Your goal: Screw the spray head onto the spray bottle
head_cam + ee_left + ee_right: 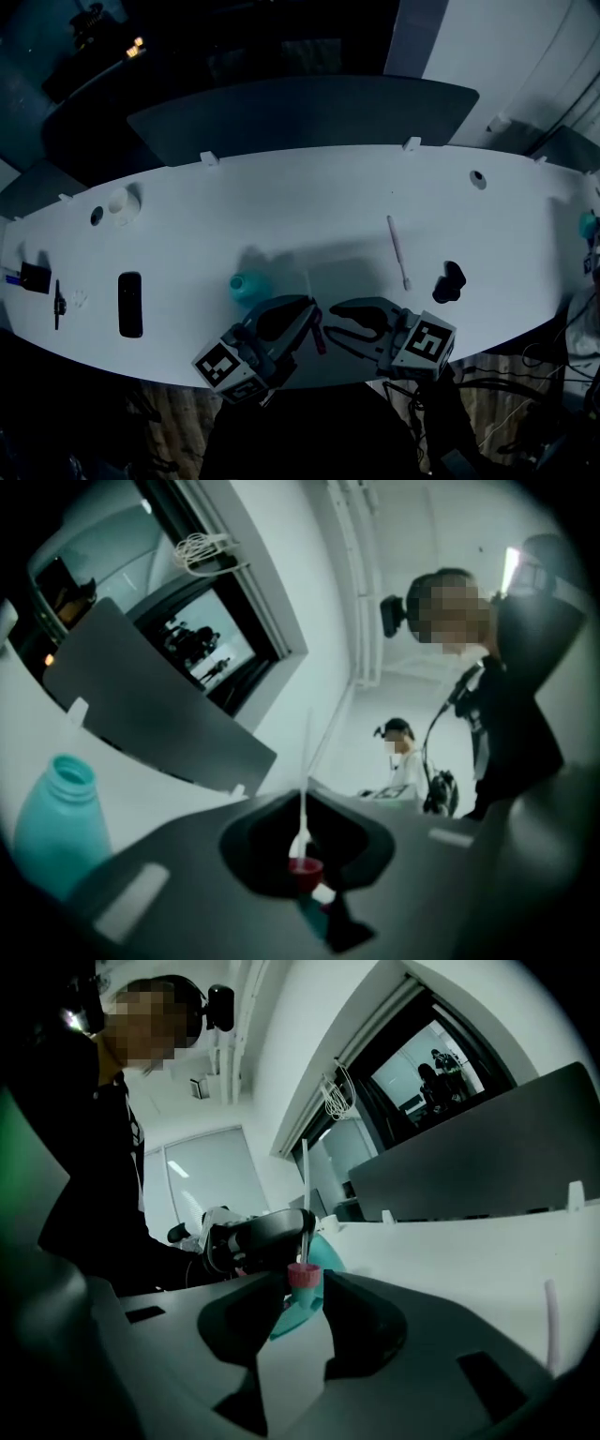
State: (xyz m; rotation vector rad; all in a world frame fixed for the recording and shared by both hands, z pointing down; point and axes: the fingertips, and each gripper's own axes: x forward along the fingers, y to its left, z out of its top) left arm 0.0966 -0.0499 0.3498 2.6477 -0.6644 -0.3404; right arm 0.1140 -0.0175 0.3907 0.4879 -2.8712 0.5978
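The teal spray bottle [248, 286] stands upright and uncapped on the white table [281, 202]; in the left gripper view this bottle [56, 822] is at the left. My left gripper [305, 317] [305, 797] is shut on the spray head, whose red collar [305, 869] sits between its jaws with the thin white dip tube [303, 808] pointing away. My right gripper [339, 323] [305, 1288] faces it with a clear gap between its jaws. Just beyond its tips I see the red collar [303, 1276], the teal spray head body [298, 1309] and the left gripper's fingers [262, 1237].
A pink stick [397, 251] [553, 1326] and a black lump [448, 281] lie to the right. A black flat device [130, 304] and a white cup [122, 202] are at the left. A dark partition [300, 117] runs behind the table. A person [492, 705] stands close by.
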